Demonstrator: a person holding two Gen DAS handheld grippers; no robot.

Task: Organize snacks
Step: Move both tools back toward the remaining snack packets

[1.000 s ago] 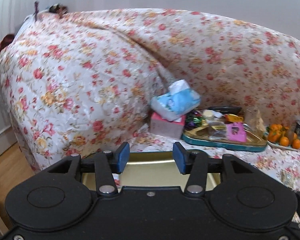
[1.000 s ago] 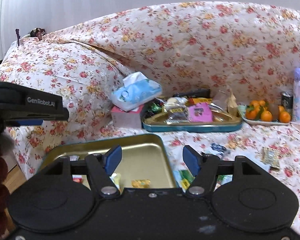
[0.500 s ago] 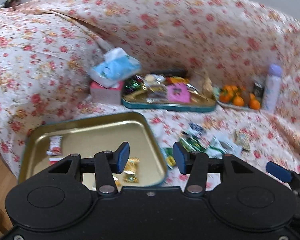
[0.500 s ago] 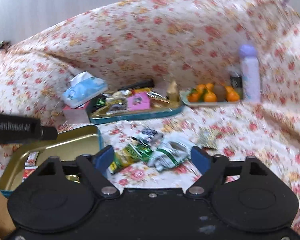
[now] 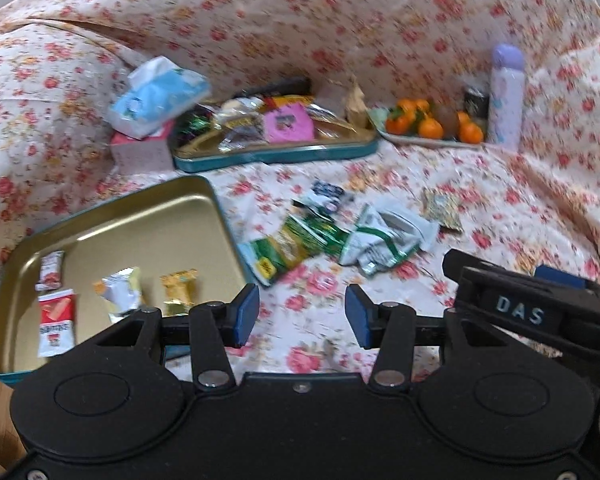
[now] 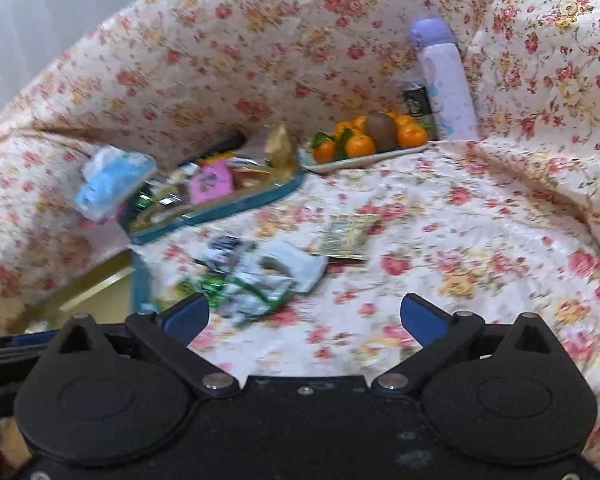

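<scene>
**Both grippers spread and empty above the scattered snacks**

The left gripper [image 5: 302, 316] hangs over the floral sofa cover [image 5: 500, 216] with its blue-padded fingers parted and nothing between them. The right gripper [image 6: 304, 316] is spread wider, also holding nothing; part of its black body shows at the right edge of the left wrist view.

Just ahead of both lies a loose cluster of snack packets on the cover. A green packet [image 5: 292, 246] sits close beside the rim of the near tin, touching a crumpled white-and-green wrapper [image 5: 384, 242] to its right. Behind them lies a small dark-and-white packet [image 5: 326, 196], and off to the right a flat yellowish sachet [image 5: 442, 210] lies apart from the rest.

To the left is the near gold tray [image 5: 204, 200] with teal sides. Inside it lie four small snacks: two red-and-white packets [image 5: 56, 320] along its left side, a white-and-yellow candy [image 5: 120, 292] and a golden candy [image 5: 178, 290] near the front.

Farther back, a second teal tray [image 5: 280, 156] is heaped with mixed wrappers, including a pink packet [image 5: 288, 124]. A blue tissue pack [image 5: 160, 96] rests on a pink box [image 5: 142, 154] to its left. To the right, a plate of oranges [image 5: 432, 126] stands beside a dark can [image 5: 476, 100] and an upright lilac bottle [image 5: 506, 96] against the sofa back.
</scene>
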